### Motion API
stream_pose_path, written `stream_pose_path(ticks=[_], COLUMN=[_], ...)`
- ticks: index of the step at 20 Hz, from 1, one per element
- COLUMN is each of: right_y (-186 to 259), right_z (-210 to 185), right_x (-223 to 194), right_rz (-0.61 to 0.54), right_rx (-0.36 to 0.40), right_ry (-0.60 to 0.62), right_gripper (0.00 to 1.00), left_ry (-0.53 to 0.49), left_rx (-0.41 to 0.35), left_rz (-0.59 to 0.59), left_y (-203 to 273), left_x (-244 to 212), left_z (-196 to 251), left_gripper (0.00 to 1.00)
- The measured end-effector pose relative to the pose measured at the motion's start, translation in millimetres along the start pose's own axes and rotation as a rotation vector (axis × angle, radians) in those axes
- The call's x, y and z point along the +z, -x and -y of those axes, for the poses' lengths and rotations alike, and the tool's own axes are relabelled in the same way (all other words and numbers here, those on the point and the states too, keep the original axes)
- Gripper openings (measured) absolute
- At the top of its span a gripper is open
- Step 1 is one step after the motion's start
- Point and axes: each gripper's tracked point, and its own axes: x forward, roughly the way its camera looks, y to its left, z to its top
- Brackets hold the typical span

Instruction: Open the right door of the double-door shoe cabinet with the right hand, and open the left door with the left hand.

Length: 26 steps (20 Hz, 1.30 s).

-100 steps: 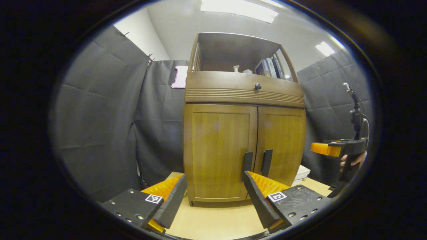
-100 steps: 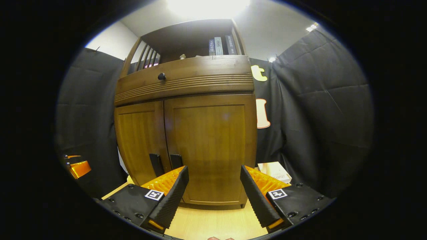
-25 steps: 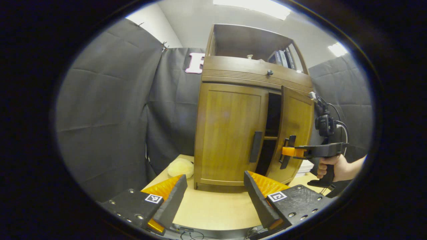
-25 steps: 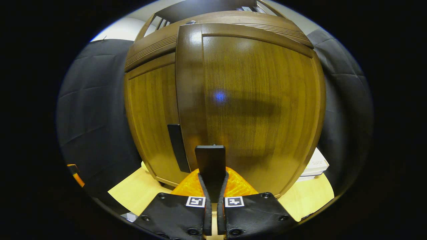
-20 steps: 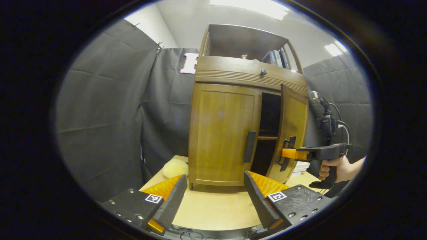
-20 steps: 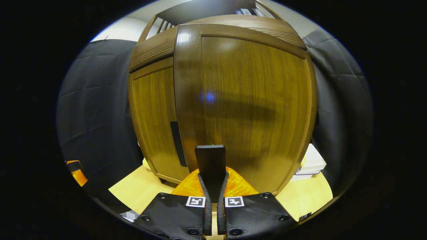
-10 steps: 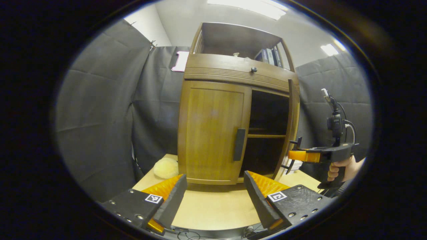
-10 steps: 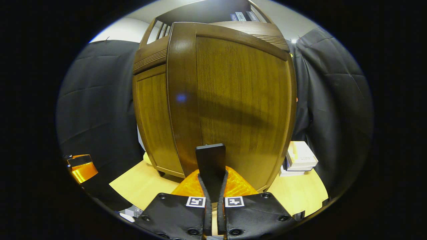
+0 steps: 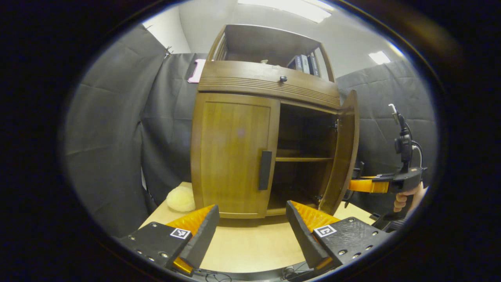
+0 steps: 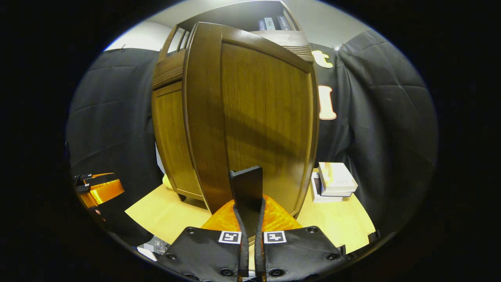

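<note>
Worktop (image 9: 250,244): cabinet (image 9: 235,149), right door (image 10: 266,117) wide. Your right gripper (image 10: 249,219) pinches its handle (image 10: 246,186); left gripper (image 9: 250,231) spread. Overswing risks straining hinges.

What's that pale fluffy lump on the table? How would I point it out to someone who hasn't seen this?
Start at the tall wooden shoe cabinet standing on the light wooden table. Go to its closed left door and drop to the cabinet's bottom left corner. The pale yellow fluffy lump sits on the table there, close against the dark cloth wall; it is the one soft, rounded thing among hard, boxy ones.
</note>
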Motion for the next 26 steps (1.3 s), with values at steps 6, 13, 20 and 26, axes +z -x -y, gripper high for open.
stream_pose_path(ticks=[6,13,20,26], right_y=[19,41,55,58], right_z=[32,91,149,147], right_x=[-4,-20,-21,-24], right_rz=[0.001,0.013,0.027,0.035], right_rx=[-0.041,-0.086,-0.023,0.091], right_ry=[0.011,-0.001,-0.006,-0.022], right_gripper=[0.11,0.02,0.05,0.02], left_ry=[0.009,-0.012,-0.04,-0.028], left_rx=[-0.069,-0.1,-0.02,0.089], left_rz=[-0.009,0.005,0.011,-0.004], left_y=[-2,-14,7,44], left_x=[5,4,26,19], left_z=[11,50,111,169], left_gripper=[0.94,1.0,0.98,1.0])
